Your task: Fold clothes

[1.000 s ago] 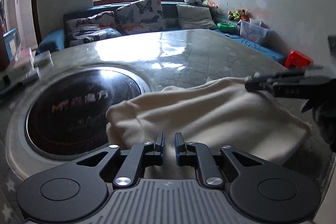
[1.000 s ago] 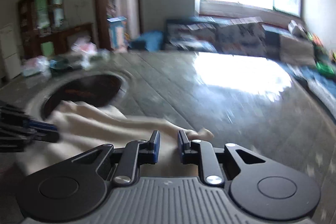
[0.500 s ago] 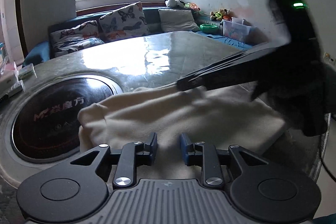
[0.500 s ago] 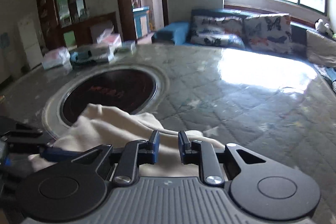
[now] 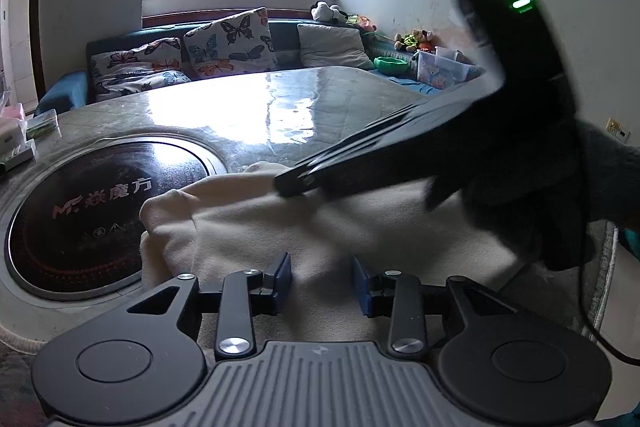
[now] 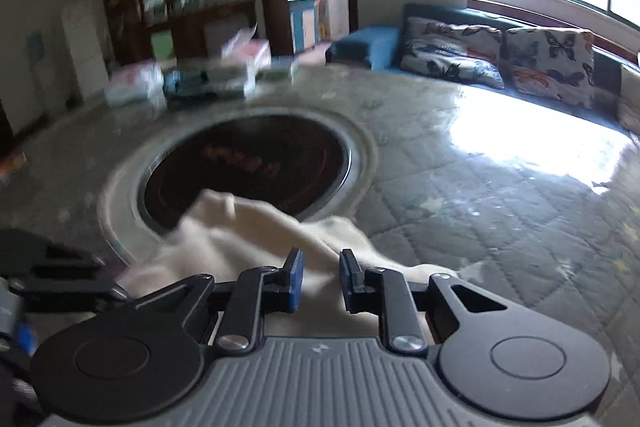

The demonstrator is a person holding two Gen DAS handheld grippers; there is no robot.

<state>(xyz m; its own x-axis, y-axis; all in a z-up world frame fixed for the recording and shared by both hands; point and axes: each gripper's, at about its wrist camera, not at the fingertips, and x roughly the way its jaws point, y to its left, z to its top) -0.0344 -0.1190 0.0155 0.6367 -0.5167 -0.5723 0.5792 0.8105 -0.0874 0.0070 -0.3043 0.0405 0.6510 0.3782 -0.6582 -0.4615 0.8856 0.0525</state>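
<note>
A cream fleece garment (image 5: pixel 320 227) lies folded on the round table, its left end over the rim of the dark cooktop. My left gripper (image 5: pixel 321 283) is open just above the garment's near edge, with nothing between its fingers. My right gripper (image 6: pixel 321 283) is partly open over the garment (image 6: pixel 240 239), holding nothing. In the left wrist view the right gripper (image 5: pixel 292 185) reaches across from the right with its tips on the garment's far edge. The left gripper's fingers (image 6: pixel 60 267) show at the left of the right wrist view.
A round black induction cooktop (image 5: pixel 100 203) is set into the grey quilt-patterned table (image 5: pixel 260 107). Boxes and packets (image 6: pixel 208 75) sit at the table's far side. A sofa with butterfly cushions (image 5: pixel 224 43) stands behind the table under the window.
Both grippers have opened wider. The right gripper has swung across over the garment towards the cooktop. The left gripper has drawn closer to the garment's near edge.
</note>
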